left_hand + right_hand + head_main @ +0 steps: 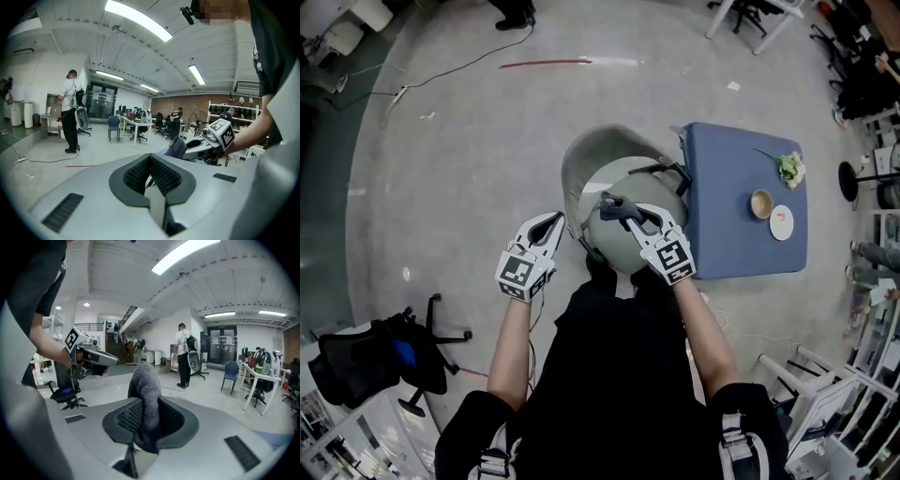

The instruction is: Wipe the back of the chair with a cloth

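Head view: looked steeply down on the person's 2 arms, 1 gripper in each hand.
Blue table (727, 159): stood just right of the right gripper (633, 214).
Chair (600, 150): its pale grey shell lay directly under the right gripper, and its left edge lay beside the tips of the left gripper (553, 221).
Right gripper: jaws were clamped on the cloth (613, 204), with a pad on each side.
Left gripper: jaws were closed together with nothing between them, just left of the right gripper.
Cloth: dark grey and bunched, it stood up out of the right gripper's jaws, over the chair.
Bowl (761, 203), plate (781, 222): both sat on the table, well right of both grippers.
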### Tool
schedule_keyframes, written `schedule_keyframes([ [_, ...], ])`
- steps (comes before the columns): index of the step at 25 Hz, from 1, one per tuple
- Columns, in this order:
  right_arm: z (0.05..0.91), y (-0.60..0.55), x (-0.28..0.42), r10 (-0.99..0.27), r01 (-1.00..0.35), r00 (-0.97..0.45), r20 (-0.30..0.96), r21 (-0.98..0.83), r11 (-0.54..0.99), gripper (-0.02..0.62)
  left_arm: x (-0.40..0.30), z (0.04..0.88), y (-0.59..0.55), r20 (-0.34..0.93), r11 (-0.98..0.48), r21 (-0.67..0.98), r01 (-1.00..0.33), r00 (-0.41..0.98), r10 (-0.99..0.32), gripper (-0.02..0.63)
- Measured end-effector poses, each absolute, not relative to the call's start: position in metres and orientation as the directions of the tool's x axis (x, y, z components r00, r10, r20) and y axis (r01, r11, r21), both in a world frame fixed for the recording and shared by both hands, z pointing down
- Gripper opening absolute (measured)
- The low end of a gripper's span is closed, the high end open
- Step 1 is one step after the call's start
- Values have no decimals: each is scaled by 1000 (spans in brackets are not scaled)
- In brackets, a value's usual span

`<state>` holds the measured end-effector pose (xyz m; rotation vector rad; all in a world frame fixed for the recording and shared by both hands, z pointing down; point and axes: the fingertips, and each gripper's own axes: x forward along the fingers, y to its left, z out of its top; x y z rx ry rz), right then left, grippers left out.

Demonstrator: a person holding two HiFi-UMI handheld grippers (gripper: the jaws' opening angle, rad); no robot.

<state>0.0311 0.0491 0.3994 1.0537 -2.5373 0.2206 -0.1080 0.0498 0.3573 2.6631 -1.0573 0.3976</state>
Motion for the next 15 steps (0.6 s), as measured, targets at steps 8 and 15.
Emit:
schedule_keyframes([
  [8, 452, -6, -4, -525, -587, -737, 426, -20, 809, 92, -108, 386, 15, 382, -667, 134, -733, 660, -648, 23],
  [15, 514, -50, -27, -480, -549, -765, 429, -46, 834, 92, -109, 417, -14, 393, -653, 125, -747, 642, -658, 22],
])
